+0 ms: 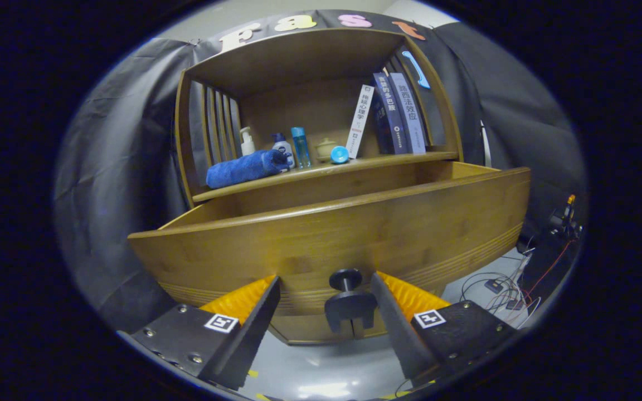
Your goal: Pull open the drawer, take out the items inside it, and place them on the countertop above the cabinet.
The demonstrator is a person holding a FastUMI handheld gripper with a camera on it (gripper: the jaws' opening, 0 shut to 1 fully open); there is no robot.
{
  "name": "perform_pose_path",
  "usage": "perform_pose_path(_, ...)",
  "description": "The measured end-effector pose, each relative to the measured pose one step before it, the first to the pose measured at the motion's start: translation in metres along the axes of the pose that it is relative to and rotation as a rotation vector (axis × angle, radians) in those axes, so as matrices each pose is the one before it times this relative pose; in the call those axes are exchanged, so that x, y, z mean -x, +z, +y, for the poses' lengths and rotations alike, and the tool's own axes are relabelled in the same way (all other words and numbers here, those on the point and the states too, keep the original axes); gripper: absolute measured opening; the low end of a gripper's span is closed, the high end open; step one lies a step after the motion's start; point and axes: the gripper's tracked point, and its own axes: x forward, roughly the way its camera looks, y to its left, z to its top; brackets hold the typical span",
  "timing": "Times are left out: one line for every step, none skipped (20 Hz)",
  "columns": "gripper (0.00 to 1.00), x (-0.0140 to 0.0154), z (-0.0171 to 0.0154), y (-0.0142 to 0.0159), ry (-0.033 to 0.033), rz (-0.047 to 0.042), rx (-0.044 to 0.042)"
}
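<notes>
— Between my jaws, what's there?
— Drawer knob, untouched; my jaws are released either side. Wooden drawer is pulled out below the bench, where a rolled blue towel lies.

The cabinet's wooden worktop carries a rolled blue towel, bottles, a small pot and leaning books.

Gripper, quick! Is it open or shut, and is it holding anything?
Gripper: open, holding nothing. Its fingers stand on either side of the drawer knob, not touching it. The drawer is already pulled out.
</notes>
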Motion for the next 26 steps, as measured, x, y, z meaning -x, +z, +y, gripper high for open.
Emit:
perform_pose_path(0.99,-0.00426,0.00057,0.00227,-0.00174,-0.00663,0.00261)
perform_pose_path(0.99,-0.00468,0.00025,0.00391,-0.00174,-0.00560,0.00085)
perform_pose_path(0.99,-0.00354,0.00048,0.00538,-0.00235,-0.01419,0.00076)
perform_pose_path(0.99,-0.00144,-0.00254,-0.00085,-0.00157,0.02367,0.00473)
perform_pose_path(0.99,-0.01033,0.00495,0.00121,-0.00176,-0.01868,-0.00516)
perform_pose_path(1.00,-0.00435,-0.00018,0.00015,-0.00076,0.01838,0.00288)
perform_pose_path(0.99,-0.00637,0.00112,0.00131,-0.00334,-0.00399,0.00085)
perform_pose_path(0.99,-0.00458,0.00028,0.00110,-0.00337,0.00384,0.00588)
perform_pose_path(0.99,-0.00574,0.00031,0.00103,-0.00134,0.00301,0.00128)
perform_pose_path(0.99,-0.00489,0.00089,0.00200,-0.00088,0.00085,-0.00089)
perform_pose_path(0.99,-0.00435,0.00072,0.00034,-0.00168,0.00217,-0.00134)
perform_pose_path(0.99,-0.00487,0.00072,0.00089,-0.00142,0.00227,-0.00173)
perform_pose_path(0.99,-0.00491,0.00011,0.00143,0.00035,0.00171,0.00070)
perform_pose_path(0.99,-0.00358,-0.00004,0.00074,0.00149,0.00500,-0.00069)
perform_pose_path(0.99,-0.00418,0.00054,0.00222,0.00182,-0.00278,-0.00223)
perform_pose_path(0.99,-0.00487,-0.00024,0.00035,0.00102,0.00303,-0.00325)
perform_pose_path(0.99,-0.00471,0.00063,0.00208,-0.00073,-0.00183,-0.00256)
perform_pose_path(0.99,-0.00467,0.00071,0.00043,-0.00220,0.00502,0.00289)
perform_pose_path(0.99,-0.00516,0.00000,0.00141,-0.00233,0.00234,0.00257)
perform_pose_path(0.99,-0.00488,0.00071,0.00141,-0.00134,0.00348,-0.00275)
perform_pose_path(0.99,-0.00541,0.00092,0.00112,-0.00036,0.00264,-0.00092)
perform_pose_path(0.99,-0.00558,-0.00015,0.00141,0.00015,0.00768,0.00183)
perform_pose_path(0.99,-0.00555,0.00040,0.00406,0.00016,0.00409,-0.00338)
perform_pose_path(0.99,-0.00416,-0.00008,0.00106,0.00012,0.00303,-0.00326)
perform_pose_path(0.99,-0.00329,0.00010,0.00066,-0.00052,0.00269,0.00097)
perform_pose_path(0.99,-0.00336,0.00057,0.00138,-0.00043,0.00044,0.00482)
